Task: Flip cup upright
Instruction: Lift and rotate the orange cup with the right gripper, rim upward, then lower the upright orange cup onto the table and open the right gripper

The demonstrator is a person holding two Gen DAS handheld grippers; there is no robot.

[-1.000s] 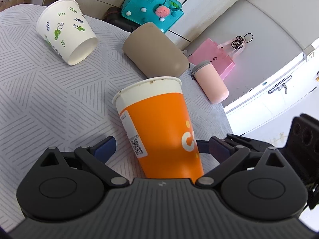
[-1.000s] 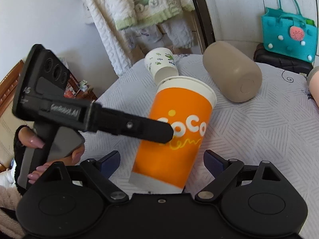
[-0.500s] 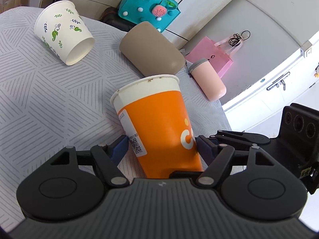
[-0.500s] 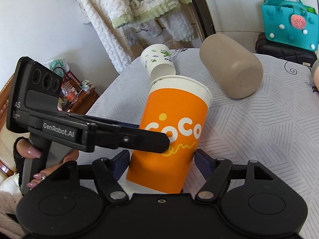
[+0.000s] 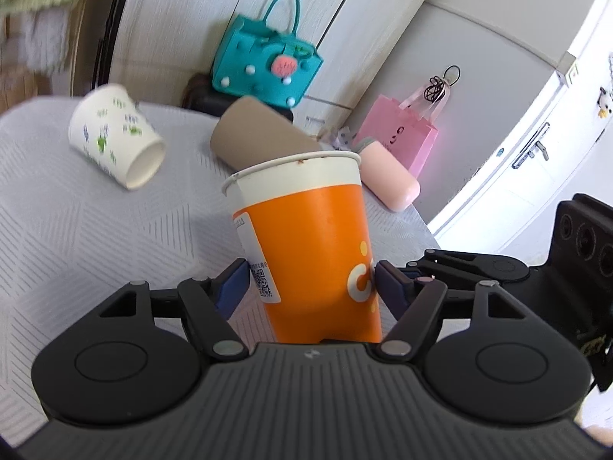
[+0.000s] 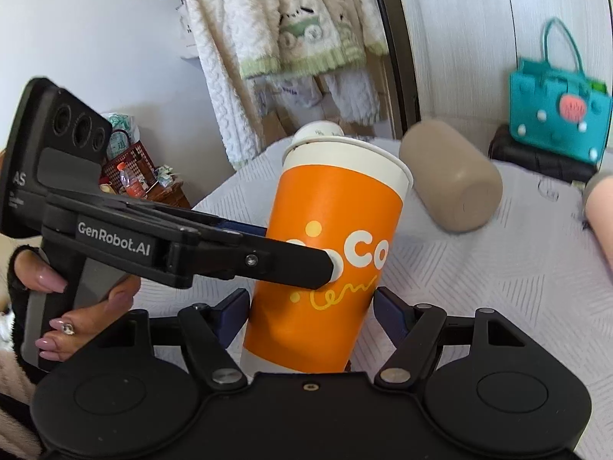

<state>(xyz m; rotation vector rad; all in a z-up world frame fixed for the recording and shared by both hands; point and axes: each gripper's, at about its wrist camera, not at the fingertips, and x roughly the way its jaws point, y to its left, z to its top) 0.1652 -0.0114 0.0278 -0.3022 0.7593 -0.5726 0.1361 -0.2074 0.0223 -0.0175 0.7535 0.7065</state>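
Observation:
A tall orange paper cup [image 5: 314, 253] with a white rim stands nearly upright, rim up, on the grey patterned tablecloth [image 5: 76, 237]. My left gripper [image 5: 310, 287] is shut on its lower body, blue pads pressing both sides. My right gripper [image 6: 310, 306] is also shut on the same cup [image 6: 329, 268] from another side. The left gripper's finger [image 6: 268, 260] crosses the cup in the right wrist view.
A white leaf-print paper cup [image 5: 115, 142], a tan tumbler [image 5: 260, 142] and a pink bottle [image 5: 387, 180] lie on their sides behind. A teal bag [image 5: 264, 65] and pink gift bag [image 5: 398, 138] stand beyond the table. The table edge [image 5: 417, 226] runs at right.
Both grippers closed from open onto the orange cup. The cup has tipped from leaning to nearly upright, and both views have swung upward.

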